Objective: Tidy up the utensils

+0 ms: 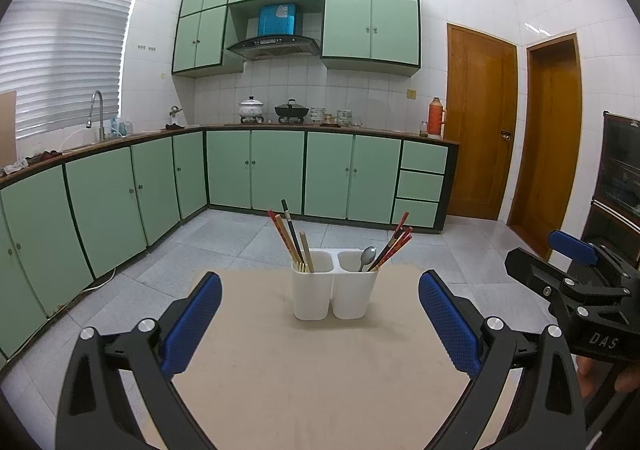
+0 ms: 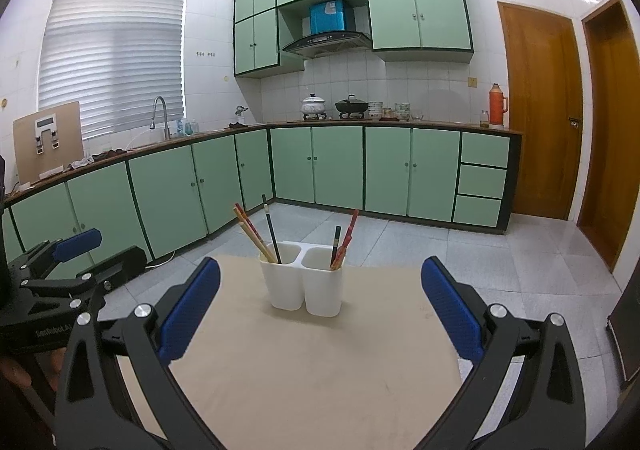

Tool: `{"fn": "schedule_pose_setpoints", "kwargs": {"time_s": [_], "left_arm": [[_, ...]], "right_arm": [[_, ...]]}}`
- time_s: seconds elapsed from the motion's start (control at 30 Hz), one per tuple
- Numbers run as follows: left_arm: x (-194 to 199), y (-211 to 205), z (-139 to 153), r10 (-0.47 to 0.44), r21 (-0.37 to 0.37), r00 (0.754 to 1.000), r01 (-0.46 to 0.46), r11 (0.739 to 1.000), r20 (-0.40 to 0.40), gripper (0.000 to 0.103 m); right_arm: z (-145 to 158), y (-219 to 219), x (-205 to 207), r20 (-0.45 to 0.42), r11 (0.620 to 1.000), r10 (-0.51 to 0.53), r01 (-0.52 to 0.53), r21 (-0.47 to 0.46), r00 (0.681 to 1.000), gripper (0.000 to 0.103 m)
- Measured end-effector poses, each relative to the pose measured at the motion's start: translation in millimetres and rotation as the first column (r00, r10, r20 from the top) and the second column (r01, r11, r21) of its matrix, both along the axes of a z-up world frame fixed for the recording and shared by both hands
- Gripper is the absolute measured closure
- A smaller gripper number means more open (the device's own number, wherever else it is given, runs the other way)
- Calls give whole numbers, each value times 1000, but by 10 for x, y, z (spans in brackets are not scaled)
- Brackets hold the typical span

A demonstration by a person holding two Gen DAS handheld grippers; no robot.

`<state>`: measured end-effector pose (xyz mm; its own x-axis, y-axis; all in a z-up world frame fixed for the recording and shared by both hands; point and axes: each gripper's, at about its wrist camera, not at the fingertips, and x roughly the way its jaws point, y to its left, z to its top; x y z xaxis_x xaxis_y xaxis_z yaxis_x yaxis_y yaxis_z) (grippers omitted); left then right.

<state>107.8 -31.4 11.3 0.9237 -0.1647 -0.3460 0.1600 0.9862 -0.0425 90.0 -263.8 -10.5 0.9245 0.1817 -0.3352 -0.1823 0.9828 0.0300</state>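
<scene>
Both grippers hung back from the work with nothing in them: the left gripper (image 1: 320, 324) had its jaws spread wide, and so did the right gripper (image 2: 320, 316), each framing the white twin-cup holder (image 1: 334, 286) that stood toward the far end of the beige counter (image 1: 280, 370). The holder's left cup (image 1: 313, 290) carried a loose bunch of chopsticks (image 1: 291, 236), reddish, dark and pale ones leaning left; the right cup (image 1: 356, 290) held a metal spoon (image 1: 367, 256) together with several red and dark chopsticks (image 1: 396, 246) leaning right. From the right wrist view the spoon could not be made out, hidden behind the cup wall or the sticks. By the look of it the sorting had not yet begun, or stood at a pause between picks: the kinds were mixed in the right cup, and no utensil was held. The likely next move was to bring one gripper down over the right cup and close on a single piece, probably the spoon or one stray chopstick, and lift it straight up. That would call for care, since the sticks crossed one another and the light holder might tip or slide.
</scene>
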Motion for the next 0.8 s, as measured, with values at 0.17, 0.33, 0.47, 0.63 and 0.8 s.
{"fn": "schedule_pose_setpoints", "kwargs": {"time_s": [0.17, 0.33, 0.47, 0.63, 0.8], "left_arm": [[-12, -6, 0, 0, 1, 1000, 0, 1000, 1, 6], [-26, 0, 7, 0, 1, 1000, 0, 1000, 2, 6], [-24, 1, 8, 0, 0, 1000, 0, 1000, 3, 6], [-29, 1, 9, 1, 3, 1000, -1, 1000, 3, 6], [-36, 6, 14, 2, 1, 1000, -2, 1000, 4, 6]], "right_arm": [[2, -4, -5, 1, 1000, 1, -1, 0, 1000, 5], [-1, -3, -5, 0, 1000, 1, -1, -2, 1000, 5], [10, -3, -11, 0, 1000, 2, -2, -3, 1000, 5], [16, 1, -13, 0, 1000, 5, -5, -5, 1000, 5], [11, 7, -15, 0, 1000, 4, -4, -5, 1000, 5]]}}
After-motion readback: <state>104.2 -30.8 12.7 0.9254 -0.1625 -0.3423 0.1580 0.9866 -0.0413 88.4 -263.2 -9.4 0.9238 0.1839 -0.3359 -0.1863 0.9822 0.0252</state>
